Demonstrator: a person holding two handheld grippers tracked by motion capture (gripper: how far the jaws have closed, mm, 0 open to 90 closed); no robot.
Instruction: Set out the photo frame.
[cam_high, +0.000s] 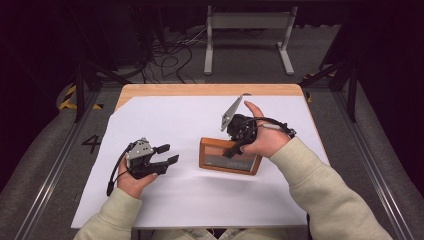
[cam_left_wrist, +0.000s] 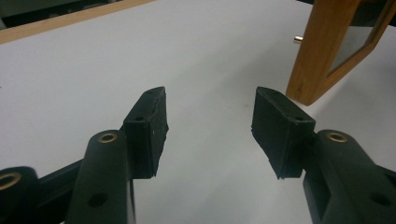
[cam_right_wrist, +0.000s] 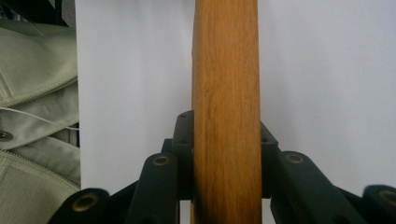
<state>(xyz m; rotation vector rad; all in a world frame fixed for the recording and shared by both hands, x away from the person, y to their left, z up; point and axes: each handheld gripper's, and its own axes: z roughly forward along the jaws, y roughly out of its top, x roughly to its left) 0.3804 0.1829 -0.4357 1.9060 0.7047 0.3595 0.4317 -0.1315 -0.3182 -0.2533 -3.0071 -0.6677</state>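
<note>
A wooden frame with a dark glass-like panel sits in the middle of the white sheet, one side raised. My right gripper comes down on its top edge, and its jaws press on both sides of the wooden bar; the right gripper is shut on it. My left gripper rests to the left of the frame, apart from it, pointing right. Its jaws stand open with only white sheet between them, as the left gripper shows. The frame's corner rises at the upper right there, with a small brass peg beside it.
A white sheet covers most of the wooden table. Behind the table, on the floor, stand a grey metal stand and loose cables. A pale sleeve lies at the left of the right gripper view.
</note>
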